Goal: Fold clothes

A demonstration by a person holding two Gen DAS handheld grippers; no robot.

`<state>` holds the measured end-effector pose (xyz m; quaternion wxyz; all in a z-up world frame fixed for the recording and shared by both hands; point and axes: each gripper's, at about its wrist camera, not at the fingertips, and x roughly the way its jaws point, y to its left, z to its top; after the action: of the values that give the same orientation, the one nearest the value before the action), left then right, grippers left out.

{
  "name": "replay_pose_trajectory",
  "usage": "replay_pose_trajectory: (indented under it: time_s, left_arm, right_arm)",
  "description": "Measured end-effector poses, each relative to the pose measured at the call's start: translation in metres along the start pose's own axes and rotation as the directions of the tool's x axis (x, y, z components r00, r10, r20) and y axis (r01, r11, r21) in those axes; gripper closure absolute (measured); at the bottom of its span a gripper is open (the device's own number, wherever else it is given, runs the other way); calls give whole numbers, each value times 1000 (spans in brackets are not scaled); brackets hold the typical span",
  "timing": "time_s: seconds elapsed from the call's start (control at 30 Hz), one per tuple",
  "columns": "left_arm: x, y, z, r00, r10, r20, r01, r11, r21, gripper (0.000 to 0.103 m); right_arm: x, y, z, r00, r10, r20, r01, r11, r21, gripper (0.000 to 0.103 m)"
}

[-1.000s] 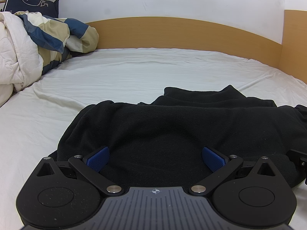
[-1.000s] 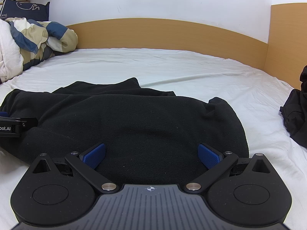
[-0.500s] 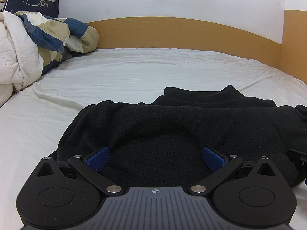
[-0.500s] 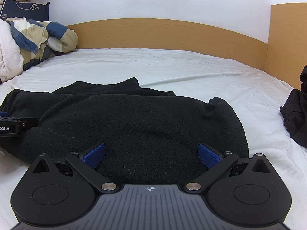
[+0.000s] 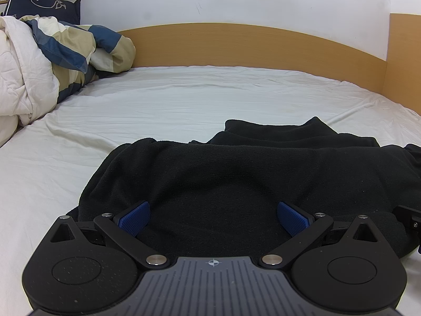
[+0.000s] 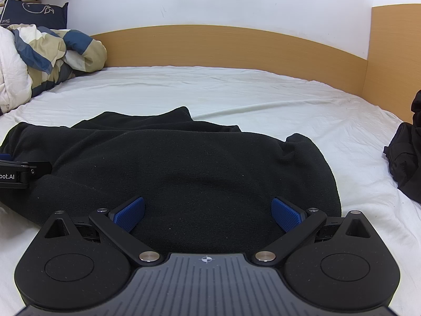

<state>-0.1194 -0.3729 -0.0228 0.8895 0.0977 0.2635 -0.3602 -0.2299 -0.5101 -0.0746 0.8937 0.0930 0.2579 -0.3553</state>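
On the white bed sheet [image 5: 163, 110] the black fleece garment [image 5: 236, 173] lies bunched in a broad heap near the front edge, and nothing has shifted over the last second. The left gripper [image 5: 213, 217] and right gripper [image 6: 208, 213] both hang low over its near hem, blue pads spread wide, holding nothing. I judge that the fold is paused before a grasp. The left tool's side, seen from the right camera, reads "bot.AI" [image 6: 8, 176]. A navy pillow [image 5: 47, 5] shows a whale outline; its small script is unreadable.
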Motion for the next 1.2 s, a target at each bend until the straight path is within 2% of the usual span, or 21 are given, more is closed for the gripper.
replay_pose_trajectory:
  time_s: [1.2]
  left_arm:
    - [0, 0, 0, 1000, 0, 0, 0, 1000, 0, 1]
  right_arm:
    - [0, 0, 0, 1000, 0, 0, 0, 1000, 0, 0]
